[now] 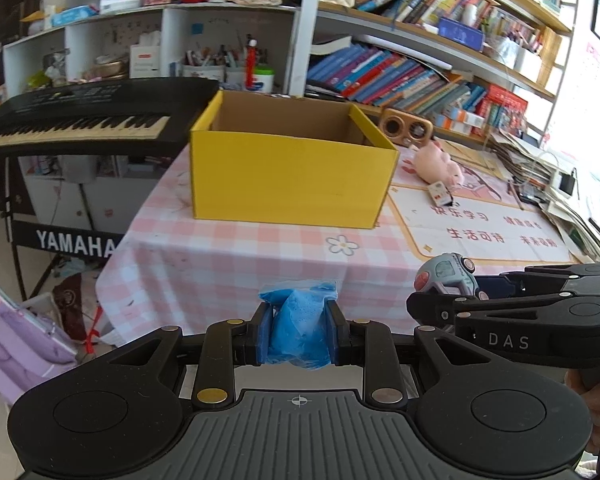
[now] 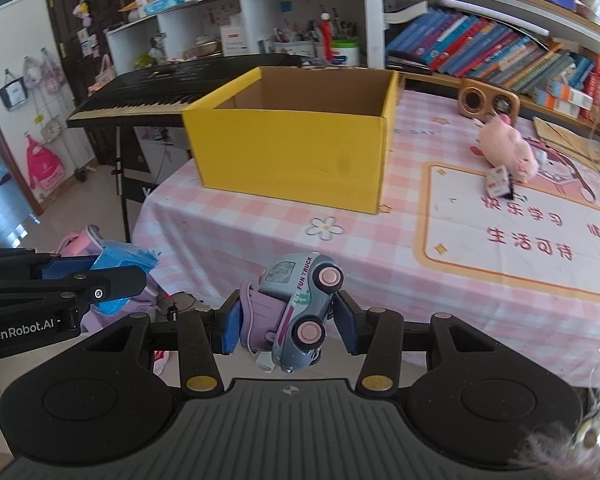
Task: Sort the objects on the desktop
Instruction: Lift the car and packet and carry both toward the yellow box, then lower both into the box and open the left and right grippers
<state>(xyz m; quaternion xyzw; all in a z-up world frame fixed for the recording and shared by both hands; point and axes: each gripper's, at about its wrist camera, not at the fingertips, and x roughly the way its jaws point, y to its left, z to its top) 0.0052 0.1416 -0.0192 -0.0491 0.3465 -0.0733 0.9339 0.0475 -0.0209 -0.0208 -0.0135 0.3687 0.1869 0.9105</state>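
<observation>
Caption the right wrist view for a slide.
Right claw grips a toy truck short of the yellow box; left claw holds a blue packet.

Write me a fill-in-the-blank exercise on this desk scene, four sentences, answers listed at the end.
1. The left gripper is shut on a crumpled packet coloured ____.
2. The right gripper holds a toy ____.
3. The open cardboard box on the checked tablecloth is ____ on the outside.
4. The plush toy lying right of the box is coloured ____.

Missing words: blue; truck; yellow; pink.
</observation>
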